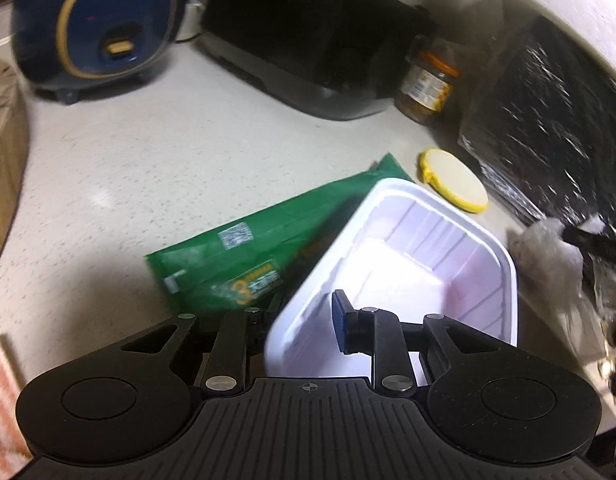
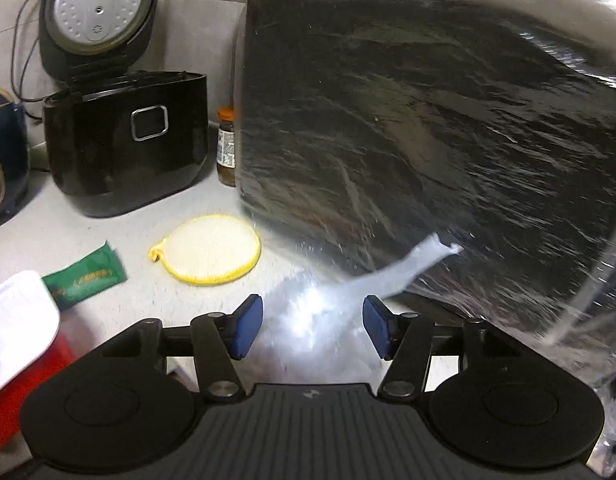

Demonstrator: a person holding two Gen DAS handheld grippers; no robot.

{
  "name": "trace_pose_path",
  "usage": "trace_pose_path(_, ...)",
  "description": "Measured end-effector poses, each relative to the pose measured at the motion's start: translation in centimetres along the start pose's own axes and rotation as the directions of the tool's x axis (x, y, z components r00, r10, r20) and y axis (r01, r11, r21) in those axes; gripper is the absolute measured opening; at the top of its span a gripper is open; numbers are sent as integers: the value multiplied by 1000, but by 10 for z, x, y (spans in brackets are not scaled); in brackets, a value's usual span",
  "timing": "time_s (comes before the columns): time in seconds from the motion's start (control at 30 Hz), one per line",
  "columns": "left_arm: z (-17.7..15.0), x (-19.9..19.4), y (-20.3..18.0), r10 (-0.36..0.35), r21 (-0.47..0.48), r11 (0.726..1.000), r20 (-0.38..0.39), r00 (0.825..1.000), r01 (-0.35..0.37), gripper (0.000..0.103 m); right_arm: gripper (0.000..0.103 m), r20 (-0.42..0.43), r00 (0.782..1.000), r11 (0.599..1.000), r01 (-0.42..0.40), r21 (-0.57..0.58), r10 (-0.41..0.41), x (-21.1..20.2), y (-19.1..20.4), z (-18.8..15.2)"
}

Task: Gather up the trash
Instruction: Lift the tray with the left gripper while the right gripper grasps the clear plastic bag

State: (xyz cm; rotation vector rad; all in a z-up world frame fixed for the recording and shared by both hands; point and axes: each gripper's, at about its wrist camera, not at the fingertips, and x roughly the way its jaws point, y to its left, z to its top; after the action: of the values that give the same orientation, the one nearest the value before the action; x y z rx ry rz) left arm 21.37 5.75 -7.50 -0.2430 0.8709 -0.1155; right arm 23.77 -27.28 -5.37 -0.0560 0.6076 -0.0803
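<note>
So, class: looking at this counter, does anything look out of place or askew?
Yes. The white foam tray sits tilted, propped on the green wrapper rather than flat. A crumpled clear plastic bag lies loose between the right gripper's open fingers.

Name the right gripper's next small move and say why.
Probably close the right gripper on the clear plastic wrap: its jaws stand open with the crumpled wrap lying between them, pads not yet pressing on it.

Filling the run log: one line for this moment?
left claw: around white tray wall | right claw: open, clear plastic bag between | green wrapper: on counter
</note>
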Motion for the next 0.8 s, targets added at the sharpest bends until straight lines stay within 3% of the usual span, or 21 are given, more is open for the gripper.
trace_pose_path(0.2, 0, 4, -2, -41, 11, 999, -10, 999, 41, 27, 59, -148, 989, 999, 2, 43, 5, 55, 7, -3)
trace_pose_path(0.3, 1, 5, -1, -48, 9, 999, -12, 999, 48, 26, 59, -160, 987, 999, 32, 2, -31, 62, 17, -10)
trace_pose_path(0.37, 2, 5, 0, -48, 6, 999, -11, 999, 48, 26, 47, -158, 987, 1000, 31, 5, -29, 60, 20, -11)
trace_pose_path(0.4, 2, 5, 1, -45, 2, 999, -10, 999, 45, 26, 32, -168, 986, 1000, 12, 14, -9, 58, 21, -10)
trace_pose_path(0.43, 3, 5, 3, -44, -2, 999, -8, 999, 44, 26, 26, -179, 984, 1000, -9, 30, 14, 56, 22, -7)
trace_pose_path(0.57, 4, 5, 8, -66, -18, 998, -8, 998, 65, 26, 24, -136, 983, 988, -110, 105, 124, 28, 33, 3)
trace_pose_path(0.67, 5, 5, 12, -99, -19, 995, -30, 995, 98, 18, 24, -108, 962, 956, -229, 183, 251, 3, 48, 7)
trace_pose_path(0.8, 6, 4, 20, -130, -37, 991, -35, 991, 128, 15, 24, -106, 939, 922, -292, 254, 327, -22, 73, 0)
